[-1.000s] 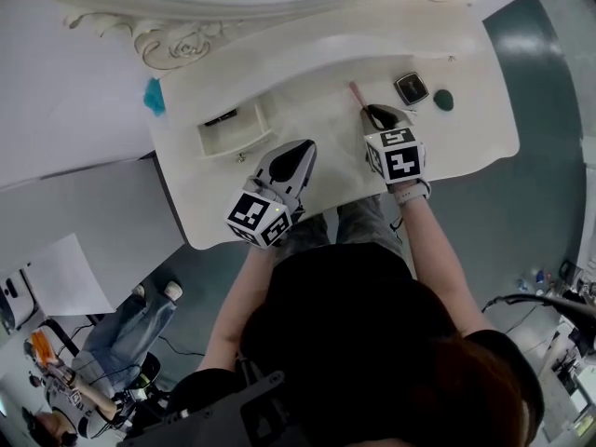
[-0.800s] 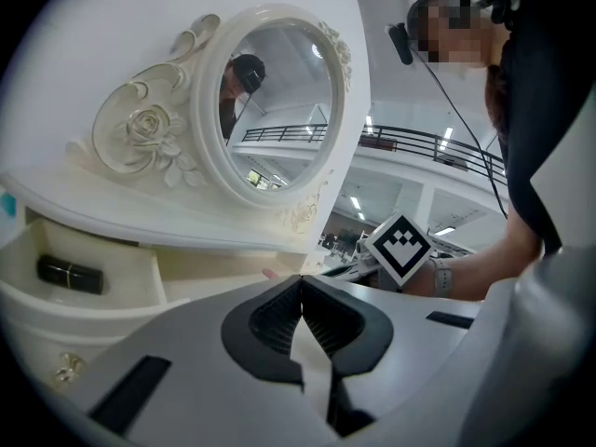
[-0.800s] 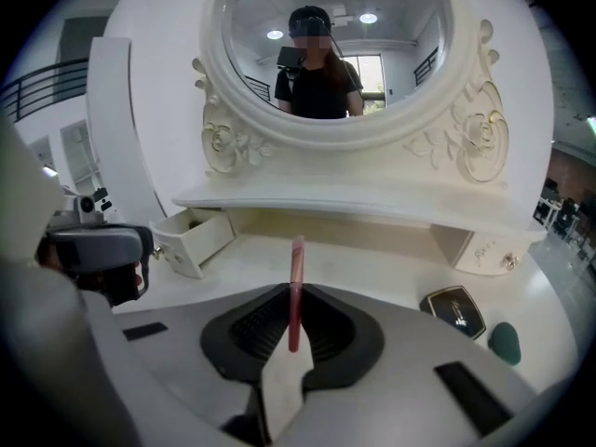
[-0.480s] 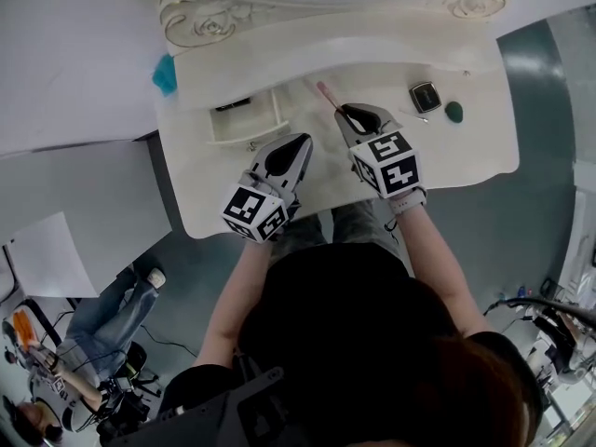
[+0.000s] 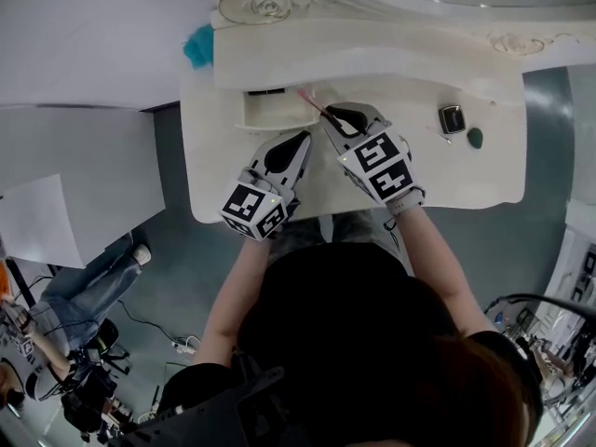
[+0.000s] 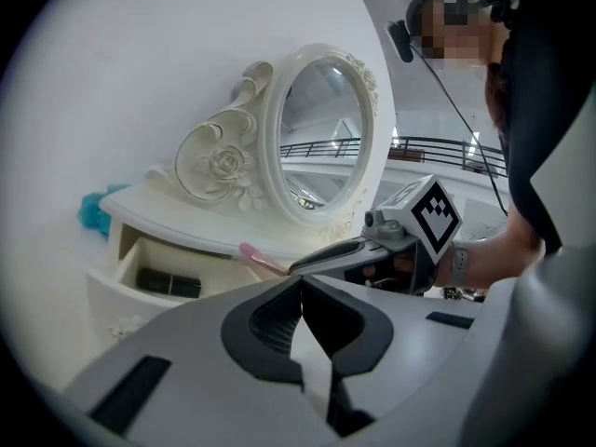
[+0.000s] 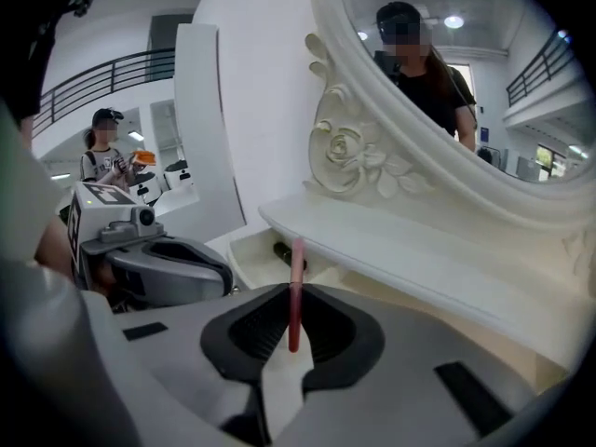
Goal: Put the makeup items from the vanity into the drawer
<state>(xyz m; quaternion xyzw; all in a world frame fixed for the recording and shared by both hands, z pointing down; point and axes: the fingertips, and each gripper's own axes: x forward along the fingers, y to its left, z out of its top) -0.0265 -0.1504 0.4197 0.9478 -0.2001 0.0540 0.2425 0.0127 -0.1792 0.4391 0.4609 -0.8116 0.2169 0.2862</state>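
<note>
Pink stick: gripped at its lower end by the right claw, whose jaws are narrowed onto it. Most of its length is left jutting out ahead of the claw.
Change: within the last second the stick has been carried from the middle of the table, where it was held close to the compact, across to the drawer. Its free tip is now held over the drawer's right end.
Drawer: pulled open, just ahead of the right claw and slightly to its left. A black tube is already laid inside.
Left claw: jaws brought together with nothing between them. It is held just beside the right claw, at the drawer's front, much as it was a second ago.
Left on the table: the compact and a small green thing, both well off to the right of the right claw.
Meaning for the task: the carry is judged to be almost finished. A short lowering and a release over the drawer seem to be all that is needed for this item. The stick may have to be angled so that it is not left lying across the rim. Two items would then remain to be fetched.
</note>
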